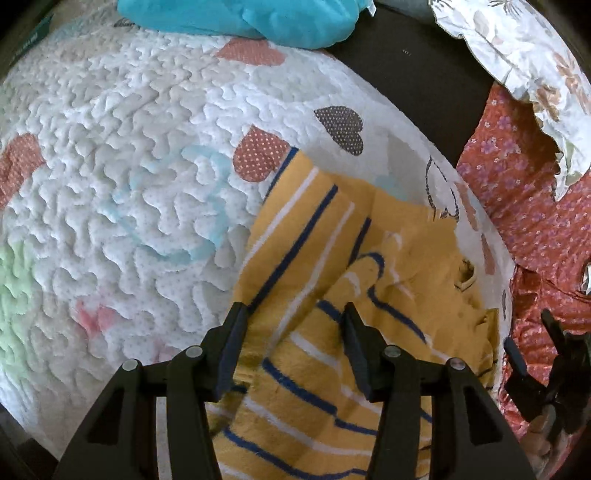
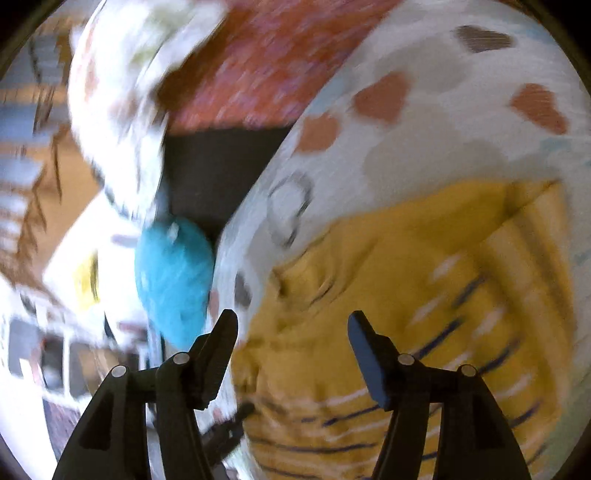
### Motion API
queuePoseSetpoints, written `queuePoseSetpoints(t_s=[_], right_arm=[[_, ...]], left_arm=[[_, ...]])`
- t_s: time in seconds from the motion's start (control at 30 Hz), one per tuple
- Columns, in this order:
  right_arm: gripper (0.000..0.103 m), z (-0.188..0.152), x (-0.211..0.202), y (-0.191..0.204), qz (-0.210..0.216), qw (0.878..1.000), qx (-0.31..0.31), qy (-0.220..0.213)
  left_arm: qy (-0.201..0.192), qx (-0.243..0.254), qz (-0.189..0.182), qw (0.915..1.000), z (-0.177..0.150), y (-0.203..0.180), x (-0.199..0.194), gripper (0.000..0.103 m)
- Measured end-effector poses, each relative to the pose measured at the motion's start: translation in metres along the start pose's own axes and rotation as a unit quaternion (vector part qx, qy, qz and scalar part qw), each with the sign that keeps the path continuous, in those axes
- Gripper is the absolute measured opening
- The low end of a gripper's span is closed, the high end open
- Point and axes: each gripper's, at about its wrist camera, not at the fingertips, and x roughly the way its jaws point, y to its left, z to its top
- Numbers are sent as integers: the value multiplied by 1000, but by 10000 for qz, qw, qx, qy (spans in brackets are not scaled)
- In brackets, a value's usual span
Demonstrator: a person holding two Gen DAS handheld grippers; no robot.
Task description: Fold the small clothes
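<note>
The left tool (image 1: 293,314) stands spread, its two fingers apart over a yellow garment (image 1: 332,280) with navy and white stripes, pinching nothing. The garment lies rumpled on a white quilted blanket (image 1: 122,147) printed with dotted hearts, near the blanket's edge. The right tool (image 2: 293,321) is also spread and empty, hanging above the same yellow garment (image 2: 406,280); its view is badly motion-blurred. Farther out, a turquoise cloth (image 1: 243,18) sits on the blanket's far edge, and a red floral fabric (image 1: 535,206) lies beside the blanket under a pale flowered sheet (image 1: 517,44).
</note>
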Motion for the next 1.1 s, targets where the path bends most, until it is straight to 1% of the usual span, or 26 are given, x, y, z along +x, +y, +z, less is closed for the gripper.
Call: queuePoseSetpoints(t_s=[0.03,0.07,0.1,0.13,0.17,0.2,0.27,0.33,0.37,0.47,0.53,0.57,0.63,0.7,0.77,0.8,0.83,0.93,0.97,1.0,1.03,1.07,1.1], right_arm=[[67,-7,12,13,-17,9997,-196,164],[63,-20,32,33,-69,9973,-571,453],[52,-28,46,47,-141,9943,-862,612],[45,-38,61,61,-248,9897,-1177,770],[31,-49,79,75,-396,9831,-1509,962],[28,-60,100,89,-547,9753,-1790,1174],[28,-75,136,103,-812,9631,-2131,1431],[28,-82,162,110,-998,9549,-2339,1530],[28,-85,182,113,-1124,9493,-2431,1646],[28,-87,216,110,-1436,9424,-2388,1853],[30,-86,223,114,-1515,9405,-2427,1833],[30,-85,221,119,-1480,9393,-2479,1853],[30,-84,205,128,-1321,9399,-2623,1743],[30,-80,178,132,-1171,9423,-2716,1566],[30,-75,152,123,-1195,9462,-2658,1403],[30,-70,135,111,-1292,9484,-2583,1306],[30,-63,114,91,-1517,9497,-2482,1157],[30,-44,72,45,-1899,9534,-2181,862],[30,-34,52,19,-2045,9566,-1959,693],[30,-25,36,-1,-2149,9593,-1755,530],[30,-18,25,-14,-2169,9621,-1596,423],[30,-7,5,-37,-2224,9663,-1273,229],[28,0,-7,-50,-2209,9693,-1074,115]], left_arm=[[1,40,90,10000,0,1,-2,50],[41,40,136,9999,-1,5,-4,50],[111,-13,98,9999,-1,8,-5,50],[201,-90,29,9998,-1,13,-4,50],[289,-189,-91,9994,0,19,-5,50],[344,-287,-207,9988,0,26,-7,50],[331,-341,-251,9986,1,33,-12,50],[169,-331,-107,9992,6,39,-19,50],[126,-349,-75,9993,7,41,-21,50],[27,-470,-110,9988,15,49,-27,50],[6,-544,-121,9984,18,52,-29,50],[18,-566,-136,9983,19,53,-28,50],[24,-548,-148,9984,19,50,-28,50],[-11,-395,-133,9991,16,42,-28,50],[-67,-190,-114,9997,12,30,-27,50],[-74,-32,-104,9999,8,21,-26,50],[-50,136,-119,9998,4,11,-24,50],[112,558,-225,9981,-9,-14,-13,50],[196,685,-217,9972,-13,-21,-7,51],[297,830,-109,9960,-17,-28,1,52],[348,919,26,9952,-20,-30,8,52],[386,995,166,9942,-23,-33,15,52],[394,1055,247,9933,-25,-36,20,52]])
